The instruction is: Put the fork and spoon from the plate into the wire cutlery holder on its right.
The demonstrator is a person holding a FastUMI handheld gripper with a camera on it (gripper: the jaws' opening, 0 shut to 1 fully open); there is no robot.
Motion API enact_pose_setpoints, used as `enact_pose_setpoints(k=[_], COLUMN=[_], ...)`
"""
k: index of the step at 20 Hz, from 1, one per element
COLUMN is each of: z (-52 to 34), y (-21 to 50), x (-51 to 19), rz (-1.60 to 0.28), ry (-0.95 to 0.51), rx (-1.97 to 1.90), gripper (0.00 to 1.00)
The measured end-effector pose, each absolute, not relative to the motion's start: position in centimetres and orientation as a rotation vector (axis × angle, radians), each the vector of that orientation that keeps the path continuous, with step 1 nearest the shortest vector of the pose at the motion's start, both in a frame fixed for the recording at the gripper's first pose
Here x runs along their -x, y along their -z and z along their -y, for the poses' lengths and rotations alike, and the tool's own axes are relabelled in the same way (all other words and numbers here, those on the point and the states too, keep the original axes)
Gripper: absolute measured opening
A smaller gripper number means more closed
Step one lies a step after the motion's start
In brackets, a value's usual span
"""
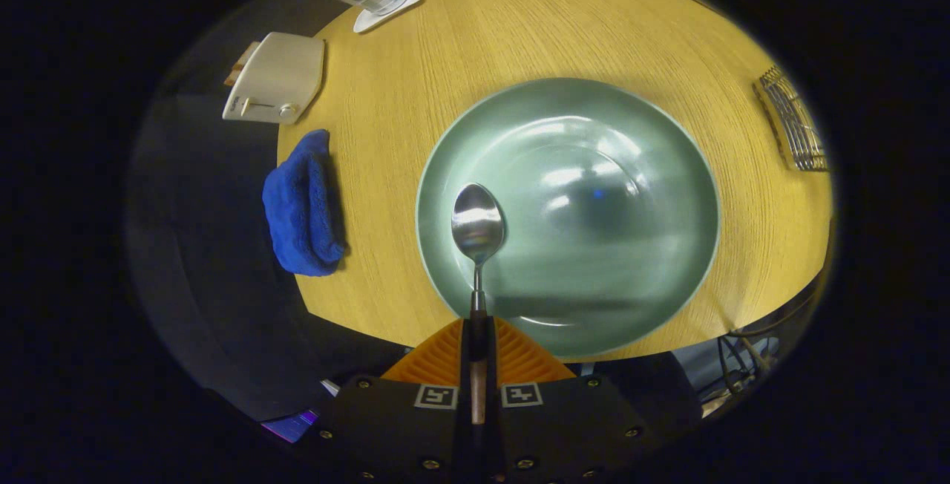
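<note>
With jaws clamped on the spoon (478, 226) handle, gripper (478, 343) hangs over the plate (638, 276) on the wooden table (460, 46); wire cutlery holder (795, 128) right of plate.

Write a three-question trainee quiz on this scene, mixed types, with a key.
1. True or false: the gripper is shut on the spoon.
2. What lies beside the plate, on the side away from the holder? A) blue cloth B) fork C) mug
3. Fill in: the spoon's bowl hangs over the ____.

Key: 1 true; 2 A, the blue cloth; 3 plate.
</note>
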State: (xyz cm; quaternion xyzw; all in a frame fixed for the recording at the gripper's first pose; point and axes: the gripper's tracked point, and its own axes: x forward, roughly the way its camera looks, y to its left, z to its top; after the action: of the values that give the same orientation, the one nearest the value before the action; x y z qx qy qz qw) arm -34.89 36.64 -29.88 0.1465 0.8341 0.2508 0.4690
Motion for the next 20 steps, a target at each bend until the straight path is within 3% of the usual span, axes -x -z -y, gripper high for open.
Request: enact_pose_setpoints(k=[5, 20], z=[-35.9, -33.3], y=[29.2, 25.7], x=[34.9, 26.3], rz=[-2.097, -1.982], ry=[-0.559, -0.49], rx=[-0.467, -0.775], gripper=[0.07, 0.07])
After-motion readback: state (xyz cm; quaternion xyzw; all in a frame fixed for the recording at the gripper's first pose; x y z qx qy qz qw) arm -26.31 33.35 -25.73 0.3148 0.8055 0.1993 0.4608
